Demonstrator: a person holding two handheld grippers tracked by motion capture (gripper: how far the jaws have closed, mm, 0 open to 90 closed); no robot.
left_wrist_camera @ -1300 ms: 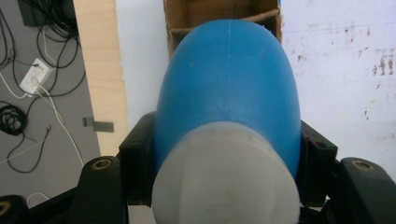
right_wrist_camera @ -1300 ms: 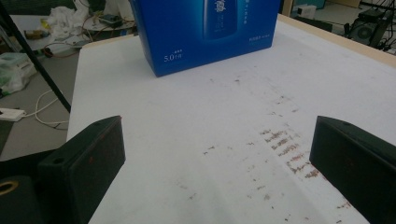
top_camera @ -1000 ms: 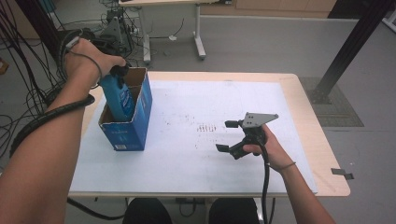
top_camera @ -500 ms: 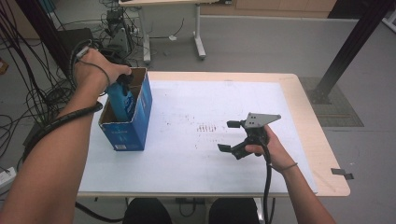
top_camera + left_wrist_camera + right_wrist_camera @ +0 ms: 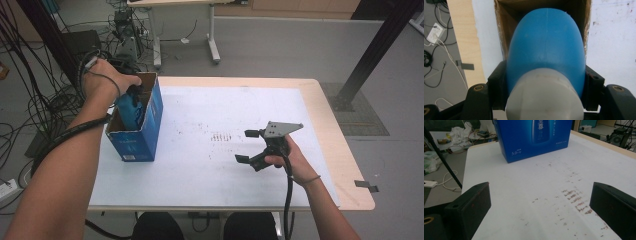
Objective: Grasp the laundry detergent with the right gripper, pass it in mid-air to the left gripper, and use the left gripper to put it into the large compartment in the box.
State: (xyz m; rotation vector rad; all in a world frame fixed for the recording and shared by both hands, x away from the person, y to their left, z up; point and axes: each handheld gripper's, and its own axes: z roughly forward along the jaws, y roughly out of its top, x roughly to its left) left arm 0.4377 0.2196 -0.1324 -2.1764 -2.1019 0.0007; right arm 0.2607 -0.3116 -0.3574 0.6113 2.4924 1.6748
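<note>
A blue bottle [image 5: 546, 45] with a whitish cap [image 5: 544, 100] hangs neck-up in my left gripper [image 5: 544, 82], whose black jaws press on both its sides. Its lower end points into the open brown mouth of a blue cardboard box [image 5: 501, 32]. In the high view the box [image 5: 135, 137] stands at the table's left, and the bottle [image 5: 131, 111] is partly sunk into it under the left hand. My right gripper [image 5: 246, 146] hovers over the right half of the table, open with nothing between its fingers. From the right gripper [image 5: 541, 207] the box [image 5: 534, 137] stands far ahead.
A white sheet [image 5: 225, 110] covers the wooden table [image 5: 345, 165], with small brown stains [image 5: 220, 136] near its middle. Cables and equipment [image 5: 120, 45] lie on the floor beyond the left edge. A black post [image 5: 370, 55] stands at the back right.
The left hand has come down and the blue bottle has sunk deeper into the box. The right gripper has kept still.
</note>
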